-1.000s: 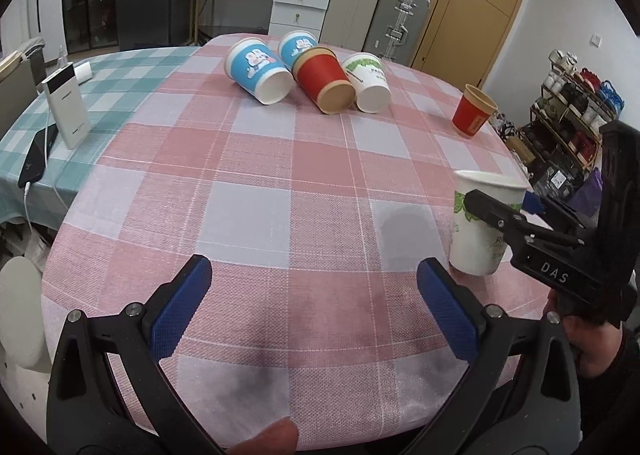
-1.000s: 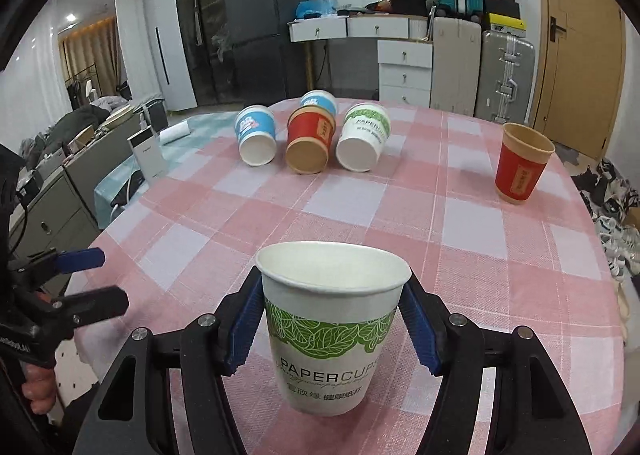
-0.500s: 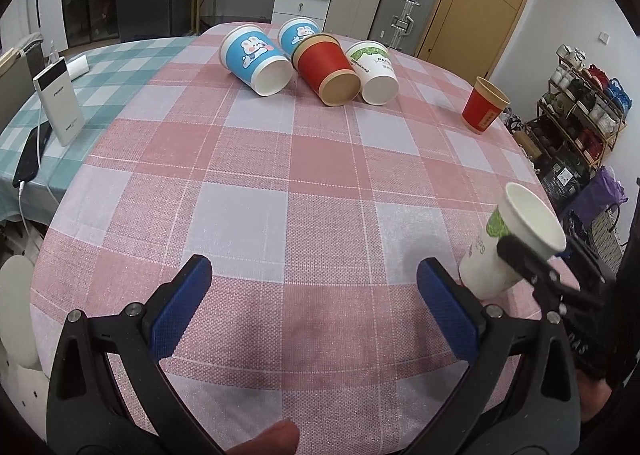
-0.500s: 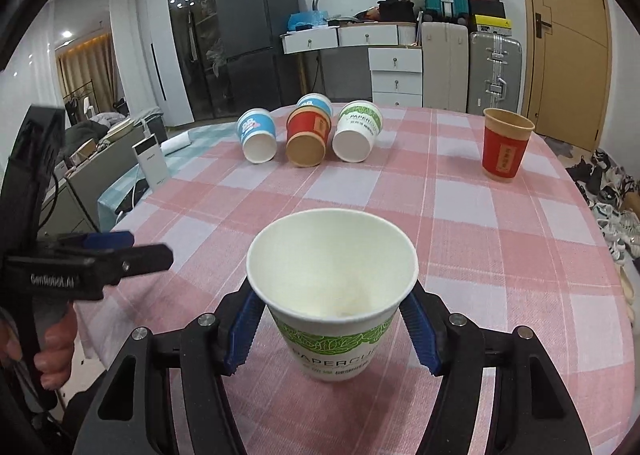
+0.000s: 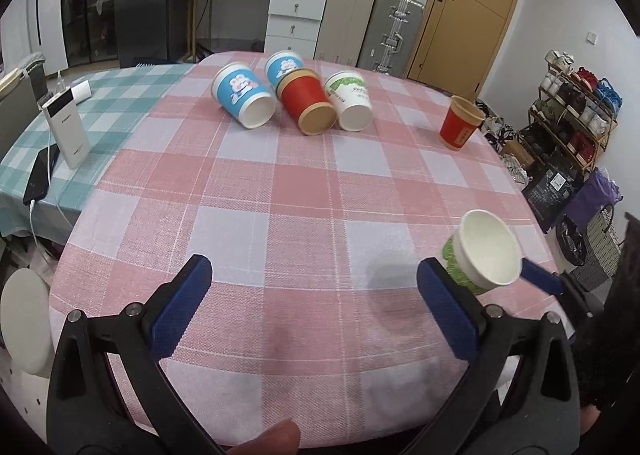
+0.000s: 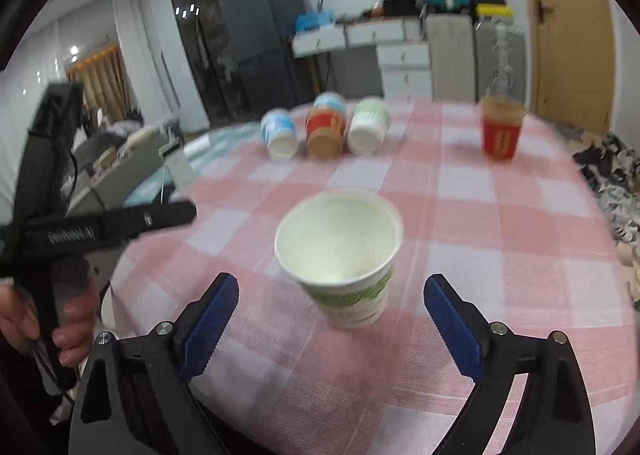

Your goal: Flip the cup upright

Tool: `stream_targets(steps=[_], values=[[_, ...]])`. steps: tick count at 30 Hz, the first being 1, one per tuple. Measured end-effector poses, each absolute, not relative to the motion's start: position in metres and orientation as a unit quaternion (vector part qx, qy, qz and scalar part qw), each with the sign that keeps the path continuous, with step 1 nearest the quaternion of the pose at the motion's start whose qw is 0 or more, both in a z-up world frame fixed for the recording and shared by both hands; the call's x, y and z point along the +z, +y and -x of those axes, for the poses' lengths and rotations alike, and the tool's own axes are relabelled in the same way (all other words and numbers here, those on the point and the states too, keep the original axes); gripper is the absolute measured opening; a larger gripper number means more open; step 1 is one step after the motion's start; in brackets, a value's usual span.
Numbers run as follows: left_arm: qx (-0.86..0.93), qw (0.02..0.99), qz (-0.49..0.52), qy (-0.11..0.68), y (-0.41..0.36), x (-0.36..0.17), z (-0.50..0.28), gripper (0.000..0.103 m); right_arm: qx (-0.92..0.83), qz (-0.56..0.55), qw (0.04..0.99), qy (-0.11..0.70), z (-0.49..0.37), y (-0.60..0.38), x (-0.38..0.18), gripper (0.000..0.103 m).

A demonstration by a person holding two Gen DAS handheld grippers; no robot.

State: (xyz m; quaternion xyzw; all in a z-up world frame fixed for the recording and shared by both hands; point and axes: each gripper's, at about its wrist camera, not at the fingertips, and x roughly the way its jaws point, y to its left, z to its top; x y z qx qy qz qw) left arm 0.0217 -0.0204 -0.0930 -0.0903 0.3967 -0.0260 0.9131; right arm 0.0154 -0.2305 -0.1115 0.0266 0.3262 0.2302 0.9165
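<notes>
we see the white cup (image 6: pixel 338 255) with green print standing mouth up on the pink checked table (image 6: pixel 480 223), a little tilted in the blurred view. our right gripper (image 6: pixel 332 329) is wide open, both pads clear of the cup. our left gripper (image 5: pixel 316 311) is also wide open and holds nothing. far back, four cups (image 5: pixel 308 103) lie on their sides and a red cup (image 5: pixel 460 127) stands upright.

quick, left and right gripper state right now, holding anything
left gripper: open, holding nothing.
right gripper: open, jaws clear of the white and green paper cup between them.
</notes>
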Motion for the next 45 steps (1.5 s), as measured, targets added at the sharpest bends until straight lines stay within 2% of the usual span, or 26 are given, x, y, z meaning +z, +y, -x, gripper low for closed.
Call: stream_targets(steps=[5,14,45], values=[[-0.041,0.923,0.077,0.374,-0.040,-0.070,-0.005,0.102,0.218,-0.060,0.940,0.257,0.010,-0.257,-0.070,0.102],[-0.062,0.937,0.059,0.339,-0.066,-0.032,0.022,0.102,0.237,-0.067,0.939,0.240,0.037,-0.262,-0.033,0.103],[-0.060,0.941,0.055,0.329,-0.061,-0.021,0.056,0.103,0.246,-0.072,0.939,0.231,0.053,-0.251,-0.022,0.103]])
